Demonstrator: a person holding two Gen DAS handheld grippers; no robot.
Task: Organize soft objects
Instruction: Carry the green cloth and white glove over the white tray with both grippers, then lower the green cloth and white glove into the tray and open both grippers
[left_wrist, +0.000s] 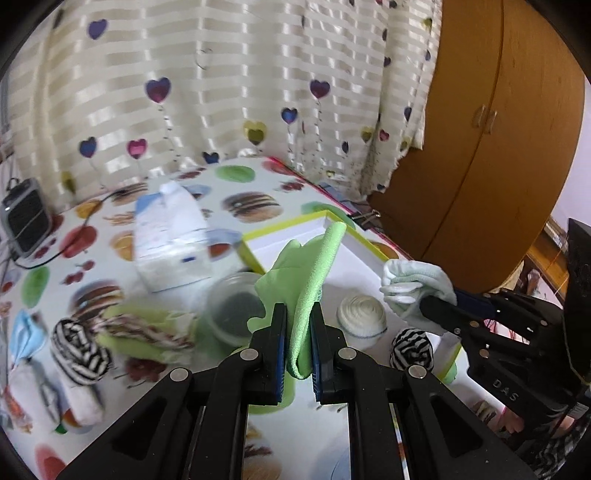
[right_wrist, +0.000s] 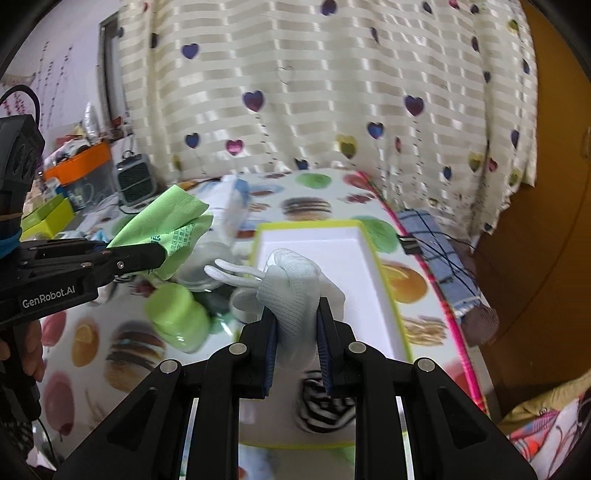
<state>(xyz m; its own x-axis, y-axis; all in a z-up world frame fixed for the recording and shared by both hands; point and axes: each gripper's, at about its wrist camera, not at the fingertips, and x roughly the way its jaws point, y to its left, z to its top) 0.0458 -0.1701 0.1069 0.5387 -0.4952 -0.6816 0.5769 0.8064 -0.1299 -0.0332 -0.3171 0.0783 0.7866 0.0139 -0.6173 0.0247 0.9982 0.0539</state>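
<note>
My left gripper (left_wrist: 298, 332) is shut on a light green cloth (left_wrist: 314, 273) and holds it up over the table; the cloth also shows in the right wrist view (right_wrist: 166, 225). My right gripper (right_wrist: 296, 332) is shut on a pale mint and white sock (right_wrist: 291, 288) and holds it above the white tray with a yellow-green rim (right_wrist: 388, 291). The sock shows in the left wrist view (left_wrist: 413, 288). In the tray (left_wrist: 295, 223) lie a white rolled sock (left_wrist: 362, 315) and a black-and-white striped roll (left_wrist: 412, 349).
On the food-print tablecloth lie a tissue pack (left_wrist: 170, 236), a clear tub (left_wrist: 232, 306), a green lid (right_wrist: 177, 314), a striped roll (left_wrist: 79, 350) and a green-brown cloth (left_wrist: 144, 332). A small fan (left_wrist: 26, 218) stands at the back left. A wooden cabinet (left_wrist: 498, 147) stands at the right.
</note>
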